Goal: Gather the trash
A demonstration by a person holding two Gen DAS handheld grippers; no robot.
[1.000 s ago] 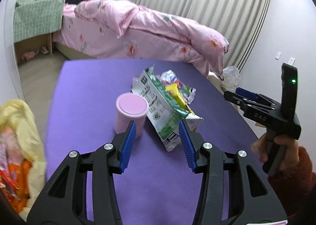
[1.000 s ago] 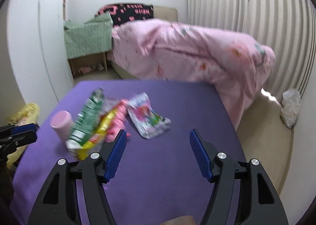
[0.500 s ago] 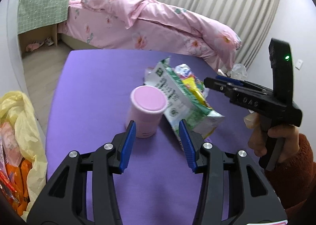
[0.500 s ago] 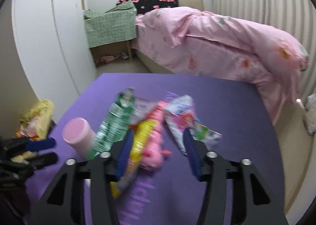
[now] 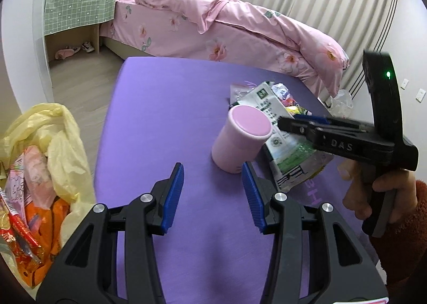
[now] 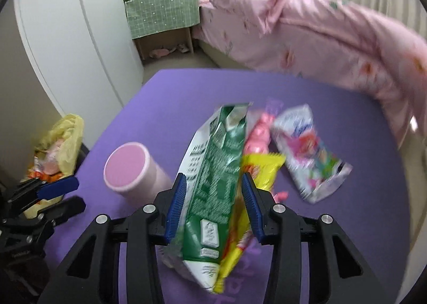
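A pink cup (image 5: 241, 138) stands on the purple table (image 5: 160, 122), just ahead and right of my open, empty left gripper (image 5: 212, 196). Beside it lie a green and white snack bag (image 6: 216, 178), a yellow wrapper (image 6: 260, 170), a pink wrapper (image 6: 257, 134) and a white colourful packet (image 6: 309, 152). My right gripper (image 6: 212, 204) is open with its jaws on either side of the green bag, not closed on it. It shows in the left wrist view (image 5: 301, 123) over the bag (image 5: 288, 149). The cup also shows in the right wrist view (image 6: 133, 170).
A yellow trash bag (image 5: 40, 170) holding wrappers sits off the table's left edge, also seen in the right wrist view (image 6: 64, 143). A bed with pink bedding (image 5: 226, 29) stands behind the table. A white bag (image 5: 339, 101) lies on the floor at right.
My right gripper has moved forward and left over the pile and narrowed, so the green bag now sits between its jaws. My left gripper has swung left, with the cup now off to its right.
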